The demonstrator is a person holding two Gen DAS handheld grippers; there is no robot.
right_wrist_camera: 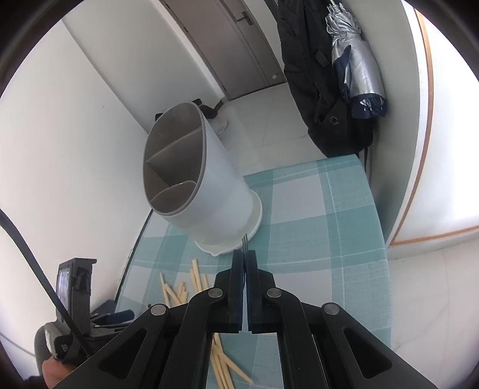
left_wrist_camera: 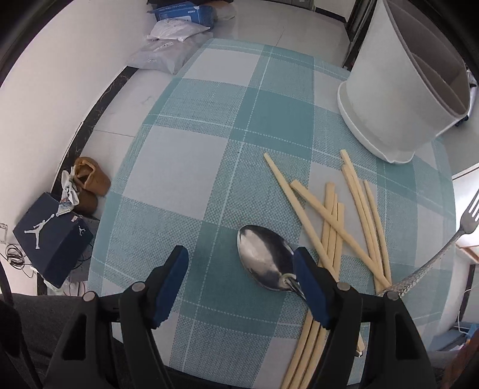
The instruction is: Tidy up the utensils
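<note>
Left tongs (left_wrist_camera: 241,263) gape beside spoon (left_wrist_camera: 265,258); right tongs (right_wrist_camera: 245,260) clench fork (left_wrist_camera: 449,242); box (left_wrist_camera: 52,236) bears Jumpman logo.

Jumpman logo on the dark blue shoebox (left_wrist_camera: 51,236); print on the blue packet (left_wrist_camera: 182,12) unreadable

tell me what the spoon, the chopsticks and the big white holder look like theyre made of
Spoon: polished metal, probably stainless steel; its bowl mirrors light and dark patches.
Chopsticks: pale cream, matte, no visible grain; bamboo, light wood or plastic, hard to say which.
Holder: smooth white shell with grey-beige dividers and a grey rim; likely moulded plastic, though glazed ceramic cannot be ruled out.
</note>
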